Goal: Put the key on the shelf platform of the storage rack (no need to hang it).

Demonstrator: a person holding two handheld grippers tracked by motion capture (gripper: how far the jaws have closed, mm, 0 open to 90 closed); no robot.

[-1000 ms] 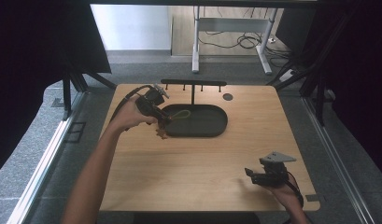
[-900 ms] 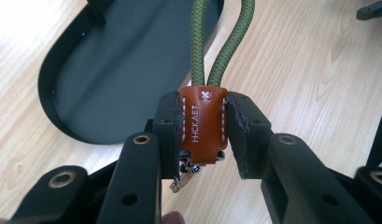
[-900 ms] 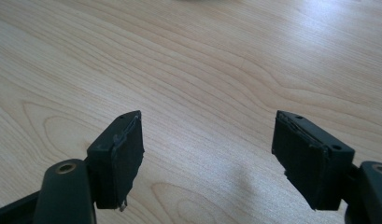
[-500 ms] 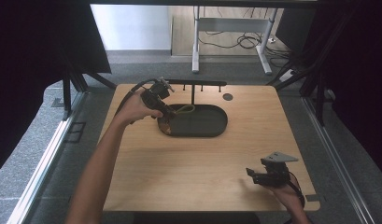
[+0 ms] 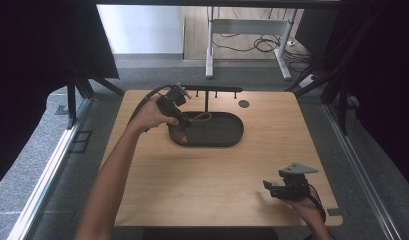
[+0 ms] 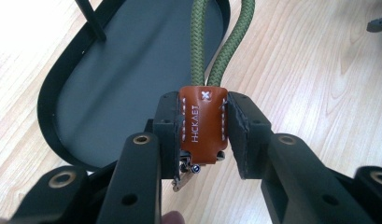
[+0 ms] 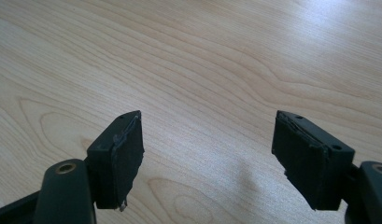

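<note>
My left gripper [image 6: 202, 135] is shut on a brown leather tab [image 6: 201, 123] stamped with letters, from which a loop of green cord [image 6: 216, 51] runs forward. A small metal clip [image 6: 186, 173] sticks out under the tab. In the high view the left gripper [image 5: 183, 131] hangs over the left end of the black oval tray [image 5: 227, 141], and the green cord [image 5: 202, 117] trails toward the tray's back. My right gripper [image 5: 273, 189] rests near the table's front right corner; in the right gripper view it [image 7: 207, 158] stands open over bare wood.
A black rack with short pegs [image 5: 212, 90] stands just behind the tray. A small dark round hole [image 5: 244, 103] sits in the table to the rack's right. The wooden table [image 5: 202, 185] spreads wide between the tray and the front edge.
The left hand has moved right and slightly forward, bringing the gripper with the tab and cord from the tray's left rim to over its left end. The right gripper has stayed put.
</note>
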